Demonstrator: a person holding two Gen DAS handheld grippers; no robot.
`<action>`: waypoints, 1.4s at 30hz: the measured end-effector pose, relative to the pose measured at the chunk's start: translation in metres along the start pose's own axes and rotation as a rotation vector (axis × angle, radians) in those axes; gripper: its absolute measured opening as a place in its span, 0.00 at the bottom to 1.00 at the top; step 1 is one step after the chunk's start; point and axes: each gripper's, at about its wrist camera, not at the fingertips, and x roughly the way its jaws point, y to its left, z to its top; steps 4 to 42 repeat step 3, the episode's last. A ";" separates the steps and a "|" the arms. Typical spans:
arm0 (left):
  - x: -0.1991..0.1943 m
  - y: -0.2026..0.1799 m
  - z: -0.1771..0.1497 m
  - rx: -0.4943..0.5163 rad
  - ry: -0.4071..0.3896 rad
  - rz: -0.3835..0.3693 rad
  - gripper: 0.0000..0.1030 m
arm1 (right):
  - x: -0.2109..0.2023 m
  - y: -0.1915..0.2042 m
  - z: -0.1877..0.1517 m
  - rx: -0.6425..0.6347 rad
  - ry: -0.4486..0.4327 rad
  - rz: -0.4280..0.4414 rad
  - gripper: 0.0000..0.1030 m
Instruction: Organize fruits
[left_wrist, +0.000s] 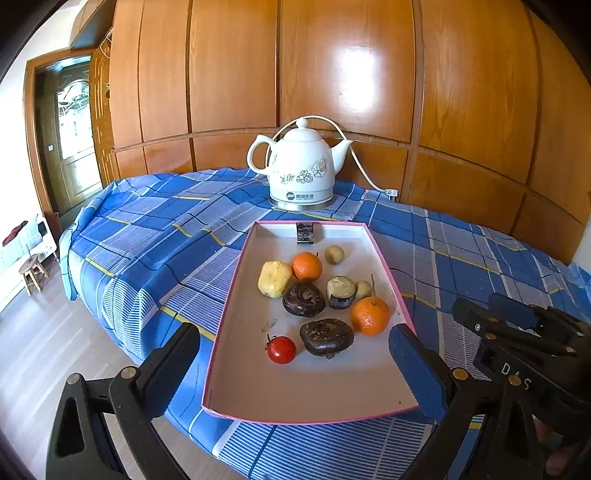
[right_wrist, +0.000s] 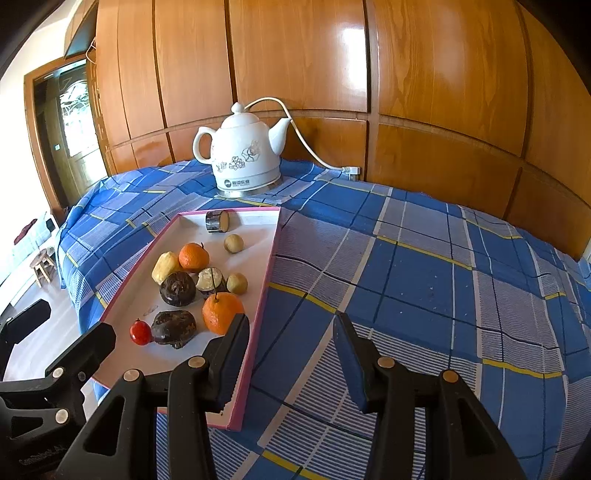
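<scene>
A shallow white tray with a pink rim (left_wrist: 314, 391) (right_wrist: 255, 258) lies on the blue checked cloth. In it are two oranges (left_wrist: 370, 316) (left_wrist: 306, 266), a small red tomato (left_wrist: 281, 349) (right_wrist: 141, 332), two dark brown lumpy fruits (left_wrist: 326, 336) (left_wrist: 303, 298), a yellow peeled piece (left_wrist: 274, 279), two small tan round fruits (left_wrist: 334, 254) and two cut dark-skinned pieces (left_wrist: 340, 291) (left_wrist: 305, 232). My left gripper (left_wrist: 295, 365) hangs open above the tray's near end, holding nothing. My right gripper (right_wrist: 291, 354) is open over the cloth beside the tray's right rim, also holding nothing.
A white ceramic electric kettle (left_wrist: 300, 166) (right_wrist: 243, 151) stands behind the tray, its cord running to a plug at the wood-panelled wall (left_wrist: 391, 192). The table's edge drops off on the left to a pale floor with a small stool (left_wrist: 32, 271). Bare cloth (right_wrist: 424, 277) stretches right of the tray.
</scene>
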 end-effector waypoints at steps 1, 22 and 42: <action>0.000 0.000 0.000 0.000 0.001 0.000 1.00 | 0.001 -0.001 0.000 0.002 0.003 0.003 0.47; 0.002 0.000 0.000 -0.002 0.010 -0.007 1.00 | 0.002 -0.004 0.002 0.004 0.002 0.003 0.46; 0.002 0.000 0.000 -0.002 0.010 -0.007 1.00 | 0.002 -0.004 0.002 0.004 0.002 0.003 0.46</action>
